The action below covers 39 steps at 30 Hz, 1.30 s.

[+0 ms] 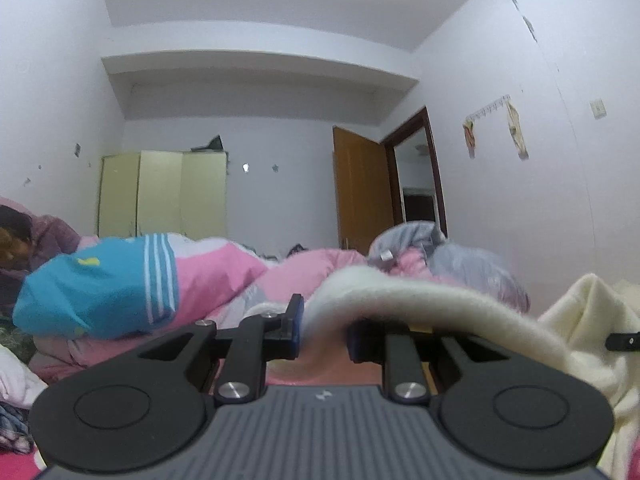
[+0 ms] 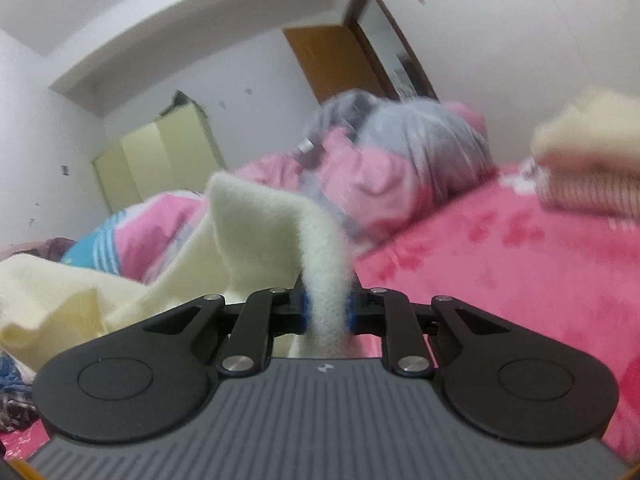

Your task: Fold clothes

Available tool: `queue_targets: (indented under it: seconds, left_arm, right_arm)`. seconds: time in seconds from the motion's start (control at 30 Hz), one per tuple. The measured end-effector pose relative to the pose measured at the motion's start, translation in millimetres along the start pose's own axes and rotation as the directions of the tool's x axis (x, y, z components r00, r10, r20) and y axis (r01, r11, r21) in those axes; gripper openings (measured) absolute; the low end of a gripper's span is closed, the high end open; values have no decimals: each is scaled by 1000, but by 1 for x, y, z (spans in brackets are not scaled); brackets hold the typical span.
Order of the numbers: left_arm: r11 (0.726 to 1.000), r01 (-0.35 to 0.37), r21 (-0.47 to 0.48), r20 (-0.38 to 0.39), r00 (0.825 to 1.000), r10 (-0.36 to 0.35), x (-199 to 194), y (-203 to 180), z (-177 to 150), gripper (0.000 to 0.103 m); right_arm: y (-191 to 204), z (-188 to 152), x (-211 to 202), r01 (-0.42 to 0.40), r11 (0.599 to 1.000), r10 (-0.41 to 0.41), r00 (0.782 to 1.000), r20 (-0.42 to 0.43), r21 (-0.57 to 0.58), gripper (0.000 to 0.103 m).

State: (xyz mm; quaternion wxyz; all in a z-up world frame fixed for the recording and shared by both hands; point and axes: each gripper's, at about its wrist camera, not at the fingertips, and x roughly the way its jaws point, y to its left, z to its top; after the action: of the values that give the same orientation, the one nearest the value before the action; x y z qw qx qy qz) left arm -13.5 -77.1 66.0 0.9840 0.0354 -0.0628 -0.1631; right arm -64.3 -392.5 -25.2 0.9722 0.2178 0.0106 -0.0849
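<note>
Pink bedsheet [image 2: 500, 248] under heaped quilt [image 2: 360, 168]; yellow wardrobe [image 1: 162, 194] behind.

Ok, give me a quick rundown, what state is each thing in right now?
Left tool: closed on the cream garment.
Right tool: closed on the same garment.
Cream garment: lifted, draped, not yet folded.
Door: open.
Wardrobe: doors shut.
Pink duvet: rumpled.

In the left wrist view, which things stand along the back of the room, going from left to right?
Yellow-green wardrobe → open brown door → dark doorway → hook rail with hanging cloths → light switch.
</note>
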Motion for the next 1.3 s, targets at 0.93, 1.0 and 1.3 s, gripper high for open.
queue_targets:
  seconds: [0.93, 1.0, 1.3]
  left_arm:
    - [989, -134, -67, 166, 976, 144, -99, 48, 104, 22]
    - [987, -142, -72, 111, 982, 150, -86, 53, 93, 22]
    - [973, -197, -118, -214, 962, 169, 40, 102, -2, 22]
  right_arm:
    - [121, 135, -47, -315, 917, 372, 896, 241, -244, 14]
    - [121, 131, -31, -314, 918, 365, 907, 210, -241, 14]
    - [113, 91, 68, -252, 941, 261, 965, 12, -226, 14]
